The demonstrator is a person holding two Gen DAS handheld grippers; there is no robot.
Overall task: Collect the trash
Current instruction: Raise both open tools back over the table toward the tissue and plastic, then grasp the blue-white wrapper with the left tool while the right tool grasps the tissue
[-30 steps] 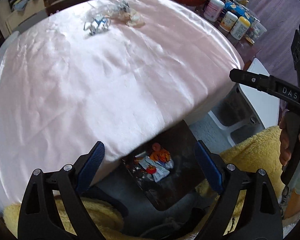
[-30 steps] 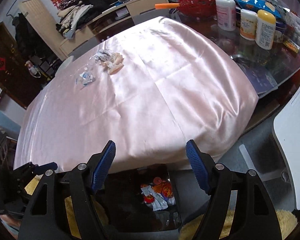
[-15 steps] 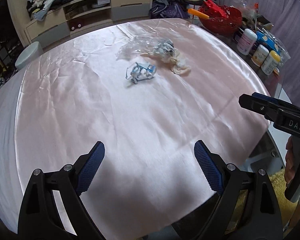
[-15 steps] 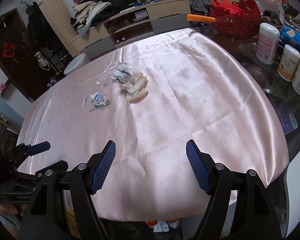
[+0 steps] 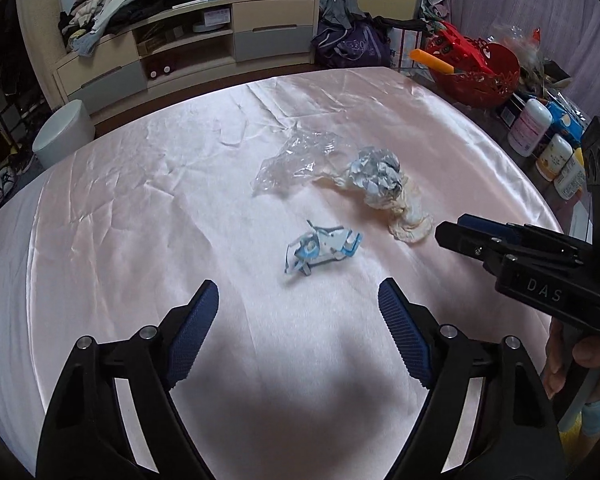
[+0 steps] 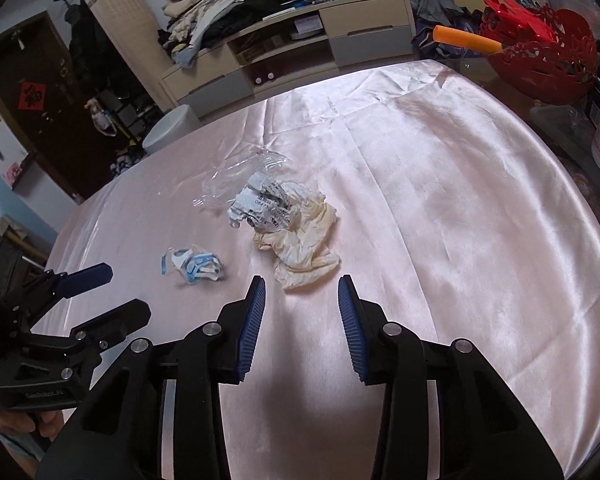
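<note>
**Mia:** What is on the far left?

**Ben:** The left gripper [image 5: 298, 298]. Its two blue pads are spread wide apart and nothing is between them. It hangs over the pink tablecloth [image 5: 140, 208].

**Mia:** And just past it?

**Ben:** A small blue and white wrapper [image 5: 320, 249], all scrunched up. It lies flat on the cloth, just beyond the gap between the left gripper's pads. Nothing touches it.

**Mia:** What comes next?

**Ben:** A clear plastic bag [image 5: 296, 164], farther back on the cloth. Right of it is a crumpled printed paper [image 5: 374, 172]. That paper sits on top of a cream tissue [image 5: 406, 220]. The bag, paper and tissue touch each other in one little heap.

**Mia:** Where is the other gripper?

**Ben:** The right gripper [image 6: 302, 292] is on the right side. Its jaws are apart too, but not as wide, and they pinch nothing. The tissue [image 6: 304, 248] lies just ahead of its pads, not touching them.

**Mia:** And way over on the right?

**Ben:** A red basket [image 5: 476, 70] at the edge of the table, with an orange stick [image 5: 432, 62] poking out. Near it stand some white bottles [image 5: 530, 126].
</note>
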